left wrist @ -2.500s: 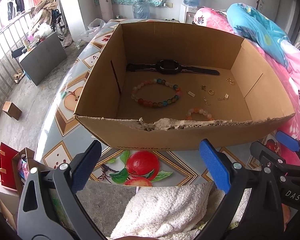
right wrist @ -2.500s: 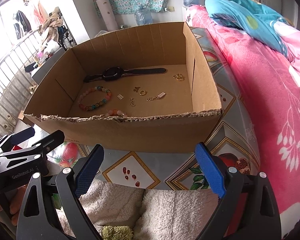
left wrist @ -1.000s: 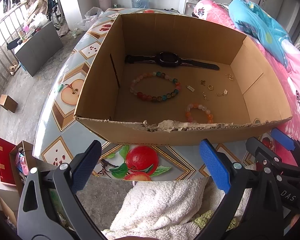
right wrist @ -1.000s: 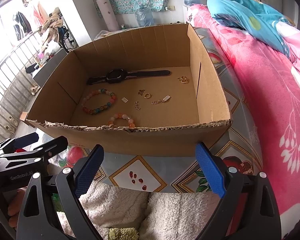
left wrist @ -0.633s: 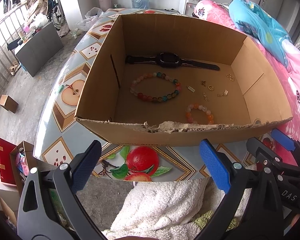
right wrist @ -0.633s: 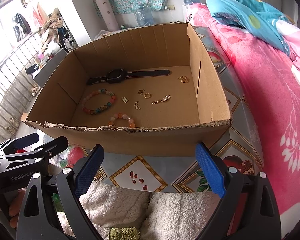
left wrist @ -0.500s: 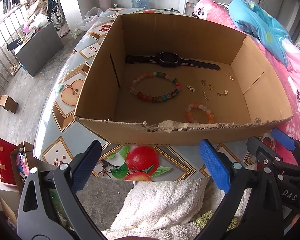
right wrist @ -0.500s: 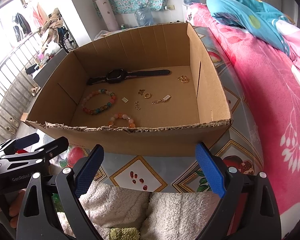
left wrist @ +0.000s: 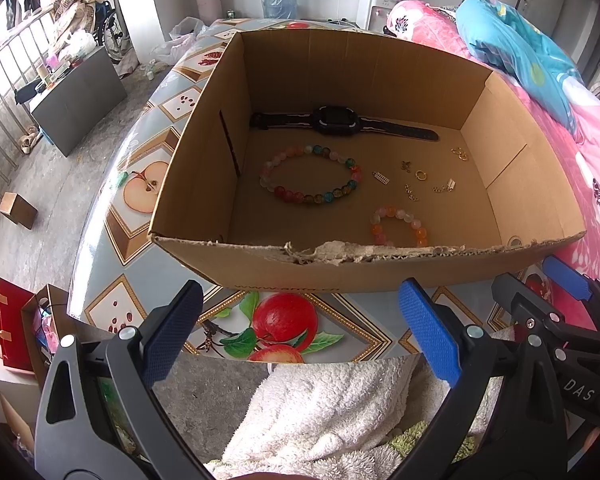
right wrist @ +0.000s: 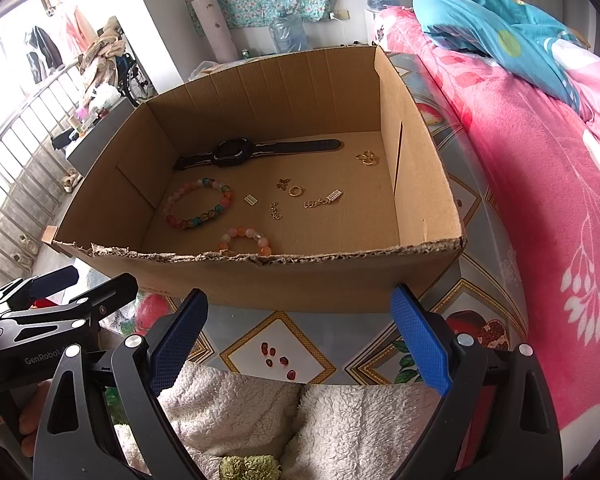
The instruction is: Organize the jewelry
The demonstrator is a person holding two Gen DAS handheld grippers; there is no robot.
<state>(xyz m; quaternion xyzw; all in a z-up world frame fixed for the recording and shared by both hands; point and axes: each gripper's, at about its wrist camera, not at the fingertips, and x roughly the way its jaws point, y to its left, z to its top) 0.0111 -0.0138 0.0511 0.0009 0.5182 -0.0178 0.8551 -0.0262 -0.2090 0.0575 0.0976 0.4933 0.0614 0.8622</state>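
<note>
An open cardboard box stands on a fruit-patterned table. On its floor lie a black watch, a large multicoloured bead bracelet, a small orange-pink bead bracelet, a gold ring, a gold chain piece and other small gold bits. My left gripper and right gripper hover open and empty in front of the box's torn near wall.
The table carries loose red seeds near its front edge. White fleece fabric lies below both grippers. A pink bed with a blue quilt runs along the right. To the left are railings, a grey cabinet and bags on the floor.
Both grippers rose slightly over the last seconds, so more of the box floor and the small bracelet shows. In the last half second nothing moved.
</note>
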